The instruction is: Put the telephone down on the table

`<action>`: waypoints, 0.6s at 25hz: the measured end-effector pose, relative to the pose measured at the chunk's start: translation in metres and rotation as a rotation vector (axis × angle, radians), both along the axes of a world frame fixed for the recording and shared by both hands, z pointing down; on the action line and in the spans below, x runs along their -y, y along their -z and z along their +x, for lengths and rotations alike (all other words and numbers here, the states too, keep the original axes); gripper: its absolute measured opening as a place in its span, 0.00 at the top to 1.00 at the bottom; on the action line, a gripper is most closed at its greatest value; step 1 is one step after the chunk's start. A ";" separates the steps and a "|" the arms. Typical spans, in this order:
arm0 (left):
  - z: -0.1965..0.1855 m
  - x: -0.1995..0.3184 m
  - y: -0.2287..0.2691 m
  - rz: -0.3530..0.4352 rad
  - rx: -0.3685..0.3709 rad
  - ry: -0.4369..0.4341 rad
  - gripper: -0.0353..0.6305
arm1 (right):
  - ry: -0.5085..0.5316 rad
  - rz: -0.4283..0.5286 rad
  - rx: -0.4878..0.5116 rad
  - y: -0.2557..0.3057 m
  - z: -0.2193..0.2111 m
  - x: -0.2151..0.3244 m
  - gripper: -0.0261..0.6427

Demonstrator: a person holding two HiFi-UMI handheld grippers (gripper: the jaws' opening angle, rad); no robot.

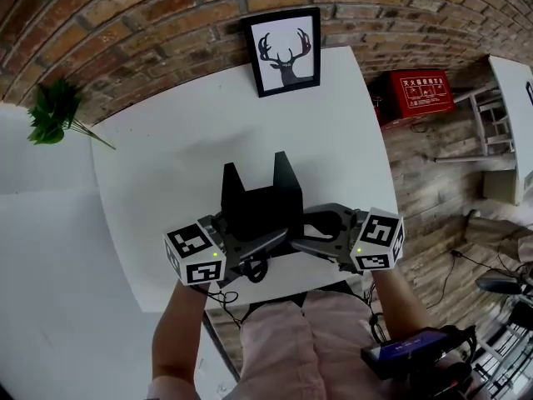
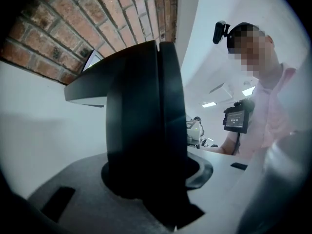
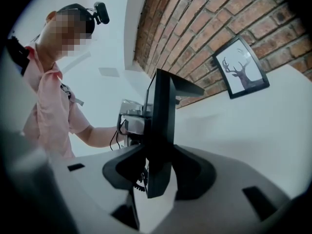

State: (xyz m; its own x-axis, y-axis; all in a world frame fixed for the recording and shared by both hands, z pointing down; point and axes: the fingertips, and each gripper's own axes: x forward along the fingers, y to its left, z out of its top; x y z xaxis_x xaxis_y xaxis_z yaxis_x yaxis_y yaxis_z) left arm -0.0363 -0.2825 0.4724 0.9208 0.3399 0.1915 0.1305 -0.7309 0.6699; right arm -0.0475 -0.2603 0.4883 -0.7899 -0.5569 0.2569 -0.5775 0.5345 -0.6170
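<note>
Head view looks down; gripper views closely flank the telephone (image 1: 254, 207)

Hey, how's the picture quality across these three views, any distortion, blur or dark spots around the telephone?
Head view: strong fisheye bends the table edges and the brick wall; the light is even and the telephone looks flat black. Left gripper view: the telephone looms close as a dark, soft mass, and the corners are vignetted. Right gripper view: the telephone is a silhouette, while the deer picture stays fairly crisp.
</note>
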 end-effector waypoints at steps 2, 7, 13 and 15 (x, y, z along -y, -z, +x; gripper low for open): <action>0.001 0.001 -0.004 -0.013 0.005 -0.001 0.69 | -0.001 -0.017 0.001 -0.004 0.001 0.001 0.70; 0.002 0.004 -0.017 -0.054 0.017 0.009 0.69 | 0.005 -0.069 -0.005 -0.017 0.002 0.002 0.70; 0.004 0.009 -0.032 -0.103 0.031 0.023 0.69 | 0.012 -0.118 -0.007 -0.031 0.004 0.006 0.70; 0.004 0.009 -0.037 -0.115 0.041 0.026 0.69 | 0.014 -0.136 -0.008 -0.036 0.004 0.006 0.70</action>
